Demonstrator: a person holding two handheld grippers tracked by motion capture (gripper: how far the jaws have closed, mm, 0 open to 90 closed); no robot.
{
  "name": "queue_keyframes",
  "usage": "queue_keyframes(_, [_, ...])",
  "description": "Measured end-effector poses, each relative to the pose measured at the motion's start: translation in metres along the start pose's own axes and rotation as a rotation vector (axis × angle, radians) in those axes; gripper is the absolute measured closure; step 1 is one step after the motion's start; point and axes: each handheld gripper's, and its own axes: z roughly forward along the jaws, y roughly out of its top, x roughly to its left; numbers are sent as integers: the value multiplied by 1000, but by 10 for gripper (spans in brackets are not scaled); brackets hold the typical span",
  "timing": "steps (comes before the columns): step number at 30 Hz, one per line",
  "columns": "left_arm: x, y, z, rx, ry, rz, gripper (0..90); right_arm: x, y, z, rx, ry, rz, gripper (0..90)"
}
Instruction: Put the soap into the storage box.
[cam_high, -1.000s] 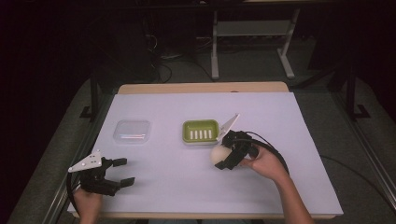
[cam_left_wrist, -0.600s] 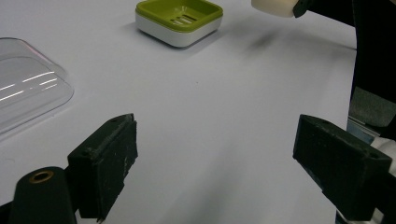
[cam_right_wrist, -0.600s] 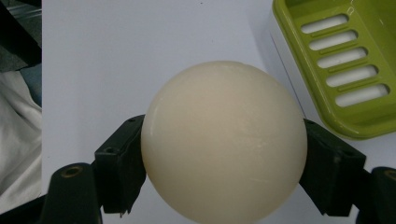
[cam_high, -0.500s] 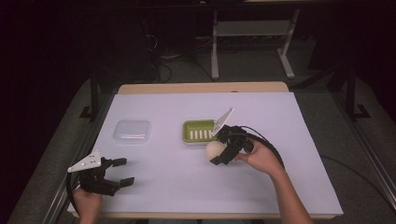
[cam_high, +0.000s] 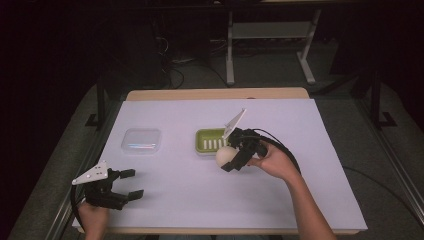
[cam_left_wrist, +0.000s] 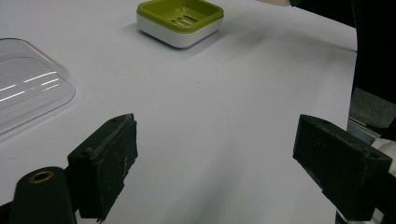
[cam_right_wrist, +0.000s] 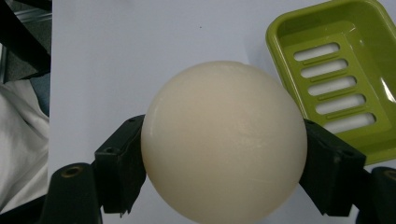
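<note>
Counter (cam_high: 165, 215), covered by a white sheet, spans the scene from my near edge to the far wooden strip. Clear lid (cam_high: 141, 140) lies flat on the sheet at far left, well apart from everything else. Soap dish (cam_high: 210, 140), green with a slotted floor and a white base, sits near the middle, to the right of the lid. Right claw (cam_high: 229, 161), in my right hand, hangs just near and right of the dish, with its grey plate tilted up over the dish's right edge. Soap ball (cam_right_wrist: 223, 140), round and cream-coloured, is clamped between the two black jaws of this claw, above the sheet and beside the dish's near right corner. Left claw (cam_high: 130, 184) rests at the near left corner of the counter, jaws spread wide with bare sheet between them.
</note>
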Motion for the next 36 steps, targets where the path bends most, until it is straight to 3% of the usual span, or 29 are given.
queue_keyframes(36, [1,-1,-2,-11,2,-14,131,-16,42,-5,-2,20,-33,235])
